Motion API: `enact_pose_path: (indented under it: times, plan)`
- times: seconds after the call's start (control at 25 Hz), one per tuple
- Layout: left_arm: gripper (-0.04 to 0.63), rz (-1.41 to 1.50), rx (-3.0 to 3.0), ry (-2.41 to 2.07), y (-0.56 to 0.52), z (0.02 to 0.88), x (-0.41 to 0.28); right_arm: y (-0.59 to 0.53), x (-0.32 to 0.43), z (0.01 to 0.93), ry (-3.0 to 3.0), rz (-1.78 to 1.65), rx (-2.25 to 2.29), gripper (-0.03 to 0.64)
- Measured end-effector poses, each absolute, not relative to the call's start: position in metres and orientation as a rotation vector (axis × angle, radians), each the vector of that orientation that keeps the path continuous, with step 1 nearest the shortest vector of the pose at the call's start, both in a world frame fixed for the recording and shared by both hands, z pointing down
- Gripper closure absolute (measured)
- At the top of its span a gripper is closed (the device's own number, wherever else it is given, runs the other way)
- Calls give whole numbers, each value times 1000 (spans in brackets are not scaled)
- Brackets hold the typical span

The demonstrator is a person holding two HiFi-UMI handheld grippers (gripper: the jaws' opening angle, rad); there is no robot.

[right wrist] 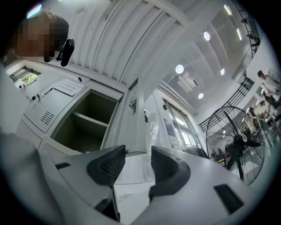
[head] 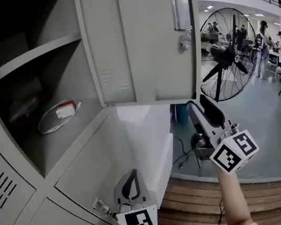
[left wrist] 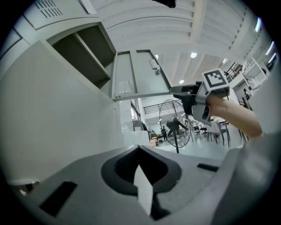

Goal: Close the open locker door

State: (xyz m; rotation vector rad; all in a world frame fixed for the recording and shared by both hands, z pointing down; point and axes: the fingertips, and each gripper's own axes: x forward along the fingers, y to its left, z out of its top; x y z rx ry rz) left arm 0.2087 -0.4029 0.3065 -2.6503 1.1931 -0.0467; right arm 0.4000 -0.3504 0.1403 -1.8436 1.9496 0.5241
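While the locker door [head: 141, 39] stands swung wide off the upper compartment, handle [head: 181, 9] near its free edge, the right gripper [head: 199, 106] hangs just below the door's lower corner, jaws apart and empty. Left gripper [head: 132, 173] sits lower, beside a pale lower panel [head: 147, 135] that juts outward, jaws pressed together on nothing. 1 shelf [head: 29, 54] crosses the compartment, and a coiled cable [head: 58, 116] lies beneath it. A floor fan [head: 229, 51] stands beyond the door.

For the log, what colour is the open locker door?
Locker door: plain light grey, clearest in head view.
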Motion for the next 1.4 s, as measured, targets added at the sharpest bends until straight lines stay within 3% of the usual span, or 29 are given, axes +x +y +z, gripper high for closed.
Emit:
enact_pose_path:
  times: [1.4]
  plan:
    - [597, -88, -2493, 1523, -343, 311, 152, -289, 317, 138, 2109, 863, -1756, 500]
